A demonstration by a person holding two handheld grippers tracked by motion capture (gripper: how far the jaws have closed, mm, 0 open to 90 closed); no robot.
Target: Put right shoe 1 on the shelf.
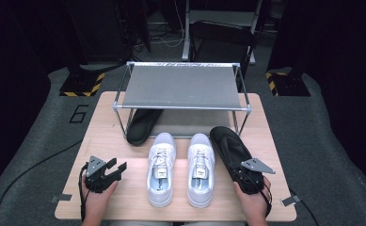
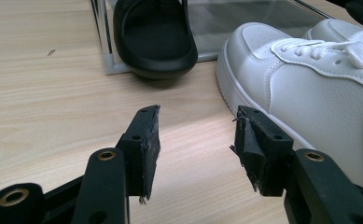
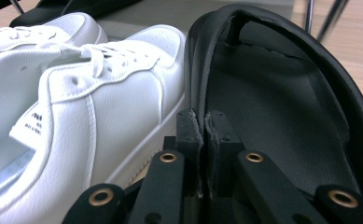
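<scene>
A pair of white sneakers point(image 1: 162, 167) point(image 1: 201, 167) stands mid-table, toes toward the rack. To their right lies a black slipper point(image 1: 227, 143), and my right gripper point(image 1: 244, 175) is shut on its near side edge. In the right gripper view the jaws point(image 3: 200, 126) meet on the slipper's rim point(image 3: 272, 93), with a white sneaker point(image 3: 114, 93) close on the left. A second black slipper point(image 1: 143, 125) lies partly under the rack. My left gripper point(image 1: 117, 167) rests left of the sneakers, open and empty point(image 2: 195, 140), with a sneaker point(image 2: 310, 79) and that slipper point(image 2: 156, 37) ahead of it.
A two-tier metal shoe rack point(image 1: 183, 87) with a grey fabric top stands at the back of the wooden table point(image 1: 105, 141). Its front left leg point(image 2: 102, 37) stands beside the slipper. The bare wood at the left is open. Dark floor and stands surround the table.
</scene>
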